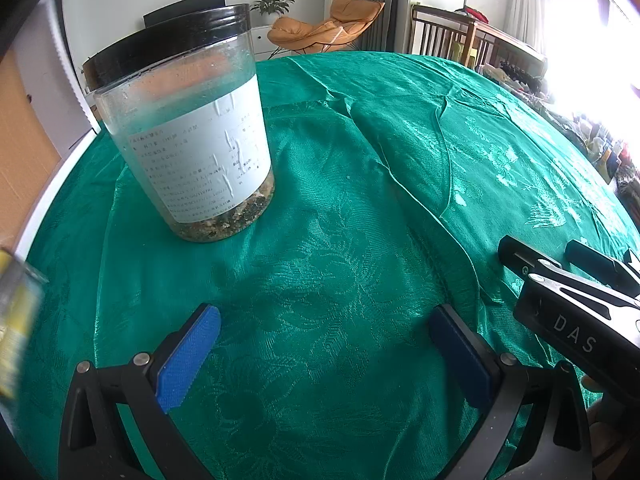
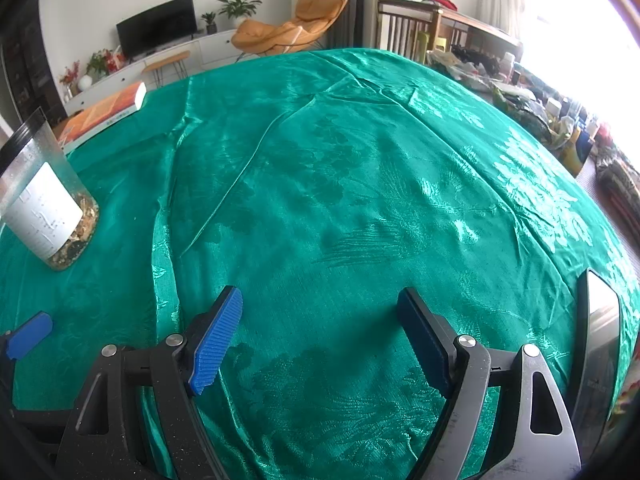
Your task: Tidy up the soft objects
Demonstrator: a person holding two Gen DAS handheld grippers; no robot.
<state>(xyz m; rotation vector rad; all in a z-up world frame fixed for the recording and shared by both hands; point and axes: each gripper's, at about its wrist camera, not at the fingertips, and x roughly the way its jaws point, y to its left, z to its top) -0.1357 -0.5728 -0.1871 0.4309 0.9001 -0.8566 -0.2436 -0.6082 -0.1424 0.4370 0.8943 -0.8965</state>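
Note:
A shiny green patterned cloth (image 1: 360, 200) lies spread over the table, with folds and creases; it also fills the right wrist view (image 2: 340, 180). My left gripper (image 1: 326, 328) is open and empty, held low over the cloth near its front. My right gripper (image 2: 320, 312) is open and empty, also low over the cloth. The right gripper's body shows at the right edge of the left wrist view (image 1: 576, 300). One blue fingertip (image 2: 30, 334) of the left gripper shows at the left edge of the right wrist view.
A clear plastic jar (image 1: 188, 128) with a black lid and white label stands on the cloth at the left, also in the right wrist view (image 2: 48, 208). An orange book (image 2: 104, 114) lies at the far left edge. A dark flat device (image 2: 596, 344) lies at the right.

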